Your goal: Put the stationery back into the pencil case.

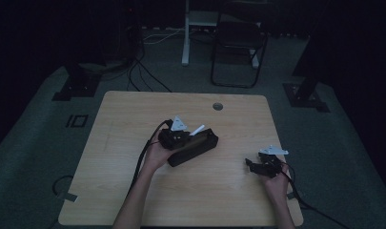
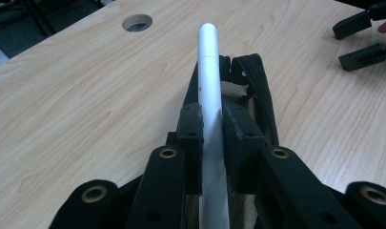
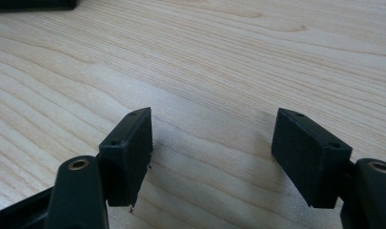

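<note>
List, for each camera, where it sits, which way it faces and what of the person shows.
High view: above the person's side, looking forward and down on the light wooden table; both forearms enter from below.
Left gripper view: rides the left gripper, looking along jaws clamped on a white cylindrical pen above a black fabric pouch.
Right gripper view: rides the right gripper, facing bare wood.
Shared: the high and left gripper views both show the pen and pouch.

We see a wooden table [image 1: 133, 191] with a cable hole [image 1: 218, 106] at its far edge, a folding chair [image 1: 238, 43] beyond
</note>
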